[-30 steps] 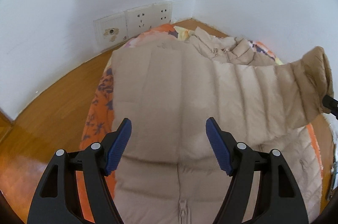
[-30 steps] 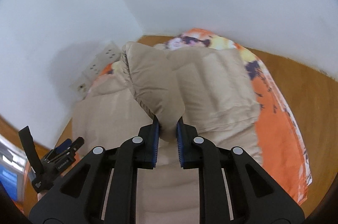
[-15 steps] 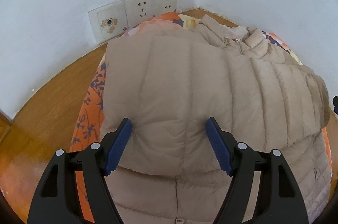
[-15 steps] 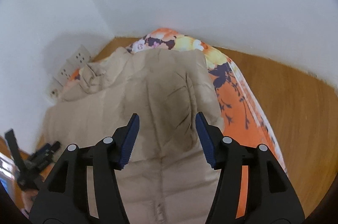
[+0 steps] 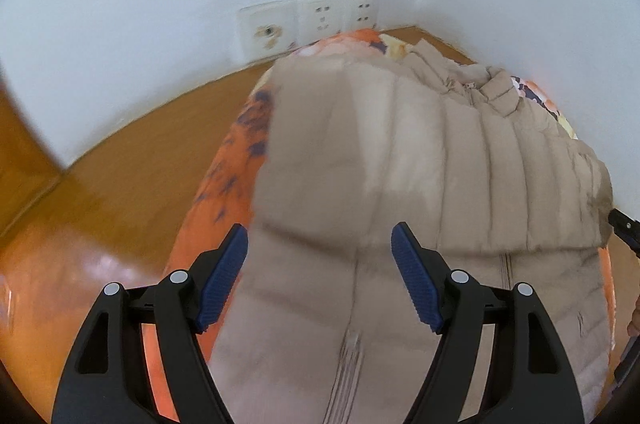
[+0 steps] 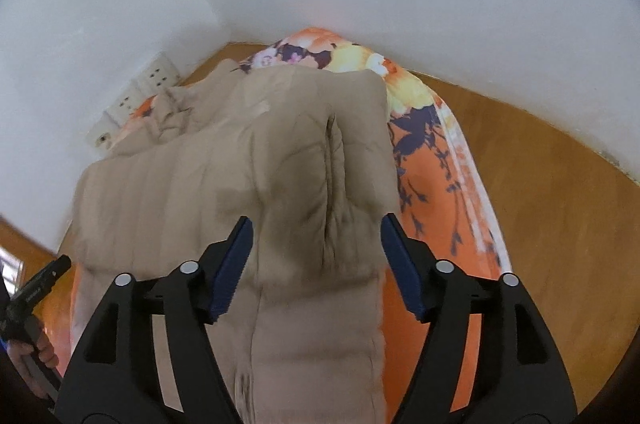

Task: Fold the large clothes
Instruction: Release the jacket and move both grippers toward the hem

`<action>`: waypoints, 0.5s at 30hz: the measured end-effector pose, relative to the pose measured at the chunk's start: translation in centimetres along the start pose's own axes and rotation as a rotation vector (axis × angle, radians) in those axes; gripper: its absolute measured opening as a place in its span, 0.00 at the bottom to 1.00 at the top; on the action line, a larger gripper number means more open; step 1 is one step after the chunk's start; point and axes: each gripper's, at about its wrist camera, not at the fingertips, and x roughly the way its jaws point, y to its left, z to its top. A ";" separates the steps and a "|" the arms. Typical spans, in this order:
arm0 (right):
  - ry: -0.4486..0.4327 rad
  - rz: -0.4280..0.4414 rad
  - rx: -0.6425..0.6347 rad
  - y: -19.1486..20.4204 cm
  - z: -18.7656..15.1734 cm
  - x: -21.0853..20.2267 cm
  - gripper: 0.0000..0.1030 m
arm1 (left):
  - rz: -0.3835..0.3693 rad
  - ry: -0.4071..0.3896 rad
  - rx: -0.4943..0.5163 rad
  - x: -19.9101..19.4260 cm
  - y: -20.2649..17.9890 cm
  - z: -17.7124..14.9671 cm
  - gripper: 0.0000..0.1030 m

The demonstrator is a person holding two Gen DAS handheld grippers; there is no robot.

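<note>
A beige quilted puffer jacket lies on an orange floral cloth, with both sleeves folded across its body. My left gripper is open and empty, just above the jacket's left half near the zipper. My right gripper is open and empty, just above the folded right sleeve. The jacket also shows in the right wrist view, with its collar bunched toward the wall corner.
White walls meet in a corner behind the jacket. A row of wall sockets sits just above the wooden floor. The orange cloth extends past the jacket on both sides. The other gripper's tip shows at the right edge.
My right gripper let go of the sleeve, which now lies folded across the jacket, and opened. Both grippers have drawn back a little and the left view has shifted left.
</note>
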 end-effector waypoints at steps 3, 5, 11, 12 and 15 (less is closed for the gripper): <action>0.020 0.029 -0.024 0.1 -2.2 -2.2 0.71 | -0.007 0.018 -0.038 -1.6 1.6 -1.4 0.71; 0.025 0.031 -0.043 0.3 -3.7 -3.5 0.72 | -0.013 0.019 -0.047 -2.4 2.5 -2.3 0.71; 0.060 0.002 -0.092 1.1 -9.1 -6.2 0.76 | -0.012 0.080 -0.025 -4.0 5.1 -6.0 0.71; 0.068 -0.006 -0.093 1.2 -10.1 -6.6 0.76 | -0.014 0.088 -0.027 -4.1 5.5 -6.4 0.71; 0.087 -0.030 -0.081 1.2 -12.6 -7.5 0.76 | -0.023 0.125 -0.034 -4.5 7.1 -8.2 0.71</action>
